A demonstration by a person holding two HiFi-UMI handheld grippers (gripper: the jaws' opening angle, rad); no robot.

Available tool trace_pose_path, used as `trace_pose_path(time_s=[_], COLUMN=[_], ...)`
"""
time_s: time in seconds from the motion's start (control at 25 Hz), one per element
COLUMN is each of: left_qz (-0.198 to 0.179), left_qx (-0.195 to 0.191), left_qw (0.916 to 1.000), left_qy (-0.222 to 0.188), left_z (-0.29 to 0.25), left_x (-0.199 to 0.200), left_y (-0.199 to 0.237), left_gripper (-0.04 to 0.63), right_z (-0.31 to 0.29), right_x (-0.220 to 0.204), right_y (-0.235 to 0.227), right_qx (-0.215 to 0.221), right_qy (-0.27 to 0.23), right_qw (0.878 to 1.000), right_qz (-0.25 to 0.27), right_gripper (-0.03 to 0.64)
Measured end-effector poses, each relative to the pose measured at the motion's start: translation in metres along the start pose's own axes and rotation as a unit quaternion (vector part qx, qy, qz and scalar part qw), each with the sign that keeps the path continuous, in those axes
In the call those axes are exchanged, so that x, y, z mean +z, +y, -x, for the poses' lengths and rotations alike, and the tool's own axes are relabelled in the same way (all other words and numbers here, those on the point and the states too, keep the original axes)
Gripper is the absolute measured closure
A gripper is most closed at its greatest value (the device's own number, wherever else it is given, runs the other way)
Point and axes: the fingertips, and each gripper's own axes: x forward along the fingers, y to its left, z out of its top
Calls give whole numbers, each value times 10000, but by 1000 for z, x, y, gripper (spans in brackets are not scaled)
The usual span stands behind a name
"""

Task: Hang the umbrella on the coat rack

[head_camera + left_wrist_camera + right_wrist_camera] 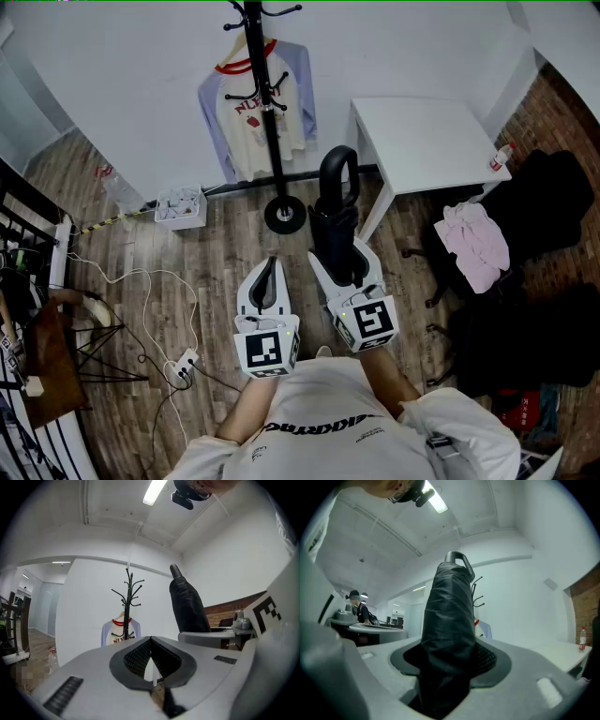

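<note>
A black folded umbrella (336,217) stands upright between the jaws of my right gripper (339,258), which is shut on its wrapped canopy; its curved handle (339,167) points up. In the right gripper view the umbrella (449,616) fills the middle, between the pads. The black coat rack (272,122) stands just ahead and slightly left of the umbrella, with a cream and lilac shirt (251,117) hanging on it. My left gripper (271,265) is level, to the left of the umbrella, shut and holding nothing. The left gripper view shows the coat rack (128,592) ahead and the umbrella (187,606) to the right.
A white table (422,141) with a small bottle (502,155) stands right of the rack. A pink cloth (473,242) lies on dark chairs at the right. A white basket (181,208) sits by the wall at left. Cables and a power strip (186,361) lie on the wooden floor.
</note>
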Motion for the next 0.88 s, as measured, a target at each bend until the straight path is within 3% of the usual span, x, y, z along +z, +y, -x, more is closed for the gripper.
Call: trace_pose_path(time_s=[0.44,0.88], left_qz=[-35,-145], left_qx=[-17,295], left_qw=[10000,9994], left_qy=[-58,55], left_z=[14,16], left_x=[8,0], left_y=[-23,-49], left_gripper=[597,597], right_z=[31,44], right_x=[9,2], right_y=[1,-19], right_qx=[73,280], right_qy=[11,2], right_qw=[9997,9991], right_qz=[-221,-319], right_gripper=[360,360])
